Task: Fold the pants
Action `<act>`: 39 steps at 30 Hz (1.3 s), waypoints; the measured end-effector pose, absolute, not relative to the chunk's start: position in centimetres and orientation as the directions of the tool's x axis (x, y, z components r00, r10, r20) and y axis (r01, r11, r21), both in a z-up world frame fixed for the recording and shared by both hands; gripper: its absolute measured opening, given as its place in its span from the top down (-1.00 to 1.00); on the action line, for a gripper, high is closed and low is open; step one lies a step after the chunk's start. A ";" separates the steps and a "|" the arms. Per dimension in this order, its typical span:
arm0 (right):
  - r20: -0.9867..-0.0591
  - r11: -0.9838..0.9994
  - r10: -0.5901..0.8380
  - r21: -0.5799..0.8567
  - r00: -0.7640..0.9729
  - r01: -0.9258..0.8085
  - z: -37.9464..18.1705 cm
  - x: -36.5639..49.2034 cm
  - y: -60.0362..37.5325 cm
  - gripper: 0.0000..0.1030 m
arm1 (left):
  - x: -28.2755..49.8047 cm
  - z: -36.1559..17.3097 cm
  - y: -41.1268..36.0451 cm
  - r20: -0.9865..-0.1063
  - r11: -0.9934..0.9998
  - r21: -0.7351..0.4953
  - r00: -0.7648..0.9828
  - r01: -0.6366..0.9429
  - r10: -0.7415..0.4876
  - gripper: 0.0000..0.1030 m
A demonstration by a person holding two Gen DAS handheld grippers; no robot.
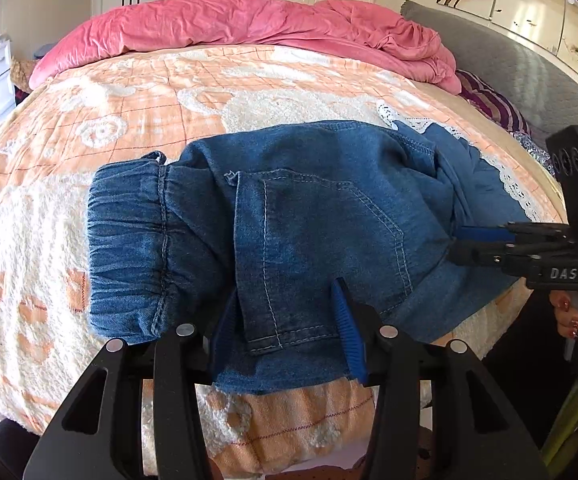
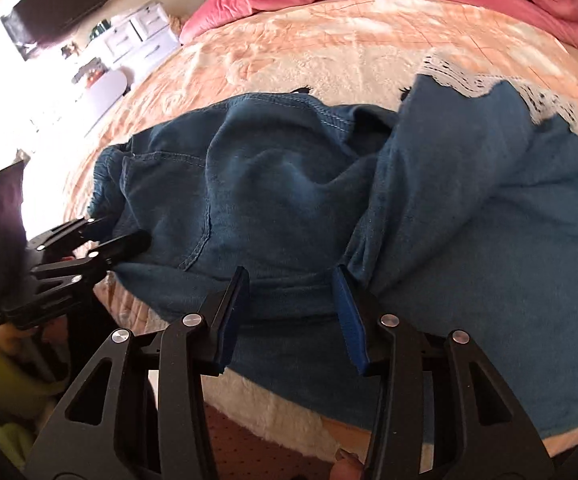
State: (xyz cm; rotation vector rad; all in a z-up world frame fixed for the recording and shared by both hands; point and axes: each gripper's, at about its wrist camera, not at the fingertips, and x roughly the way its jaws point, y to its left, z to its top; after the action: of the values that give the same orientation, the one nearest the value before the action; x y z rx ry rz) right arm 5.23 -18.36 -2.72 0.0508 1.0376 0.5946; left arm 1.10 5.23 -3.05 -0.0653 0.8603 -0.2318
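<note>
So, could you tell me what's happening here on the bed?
A person is folding a pair of blue denim pants on a peach patterned blanket, with a handheld gripper in each hand. The left gripper straddles the near edge of the pants by the back pocket; the right gripper is at the near edge further along, jaws apart. The pants look folded over on themselves already, elastic waistband to one side. A pink duvet is bunched at the far end.

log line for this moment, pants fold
pants: bunched on bed | left gripper: jaws straddle near edge | right gripper: open over fabric
</note>
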 end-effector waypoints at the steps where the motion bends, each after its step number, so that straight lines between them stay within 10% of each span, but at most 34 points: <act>1: -0.789 0.841 0.491 0.317 0.370 -0.438 -2.5 4.9 -18.5 0.29 | 1.1 -3.0 5.3 -0.740 0.972 -0.158 0.631 0.175 -0.234 0.12; 14: -0.707 0.909 0.409 0.260 0.577 -0.325 2.5 4.8 -24.8 -0.24 | -2.6 5.7 3.7 -0.596 0.962 -0.103 0.758 0.254 -0.264 -0.31; 27: -0.727 0.957 0.281 0.168 0.627 -0.236 4.6 9.0 -27.5 -0.57 | 4.4 -0.1 -7.1 -0.710 0.820 -0.351 0.441 0.453 -0.548 -0.27; 39: -0.833 0.960 0.244 0.136 0.497 -0.243 2.1 20.0 -22.7 -0.57 | 8.4 -3.4 -10.9 -0.701 0.791 -0.422 0.393 0.443 -0.594 0.74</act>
State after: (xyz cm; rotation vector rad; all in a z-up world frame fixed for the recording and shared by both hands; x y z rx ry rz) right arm 19.97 -22.68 2.15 0.0007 1.0085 0.2945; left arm 8.45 -10.87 -3.36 -0.1765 0.9624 -0.6629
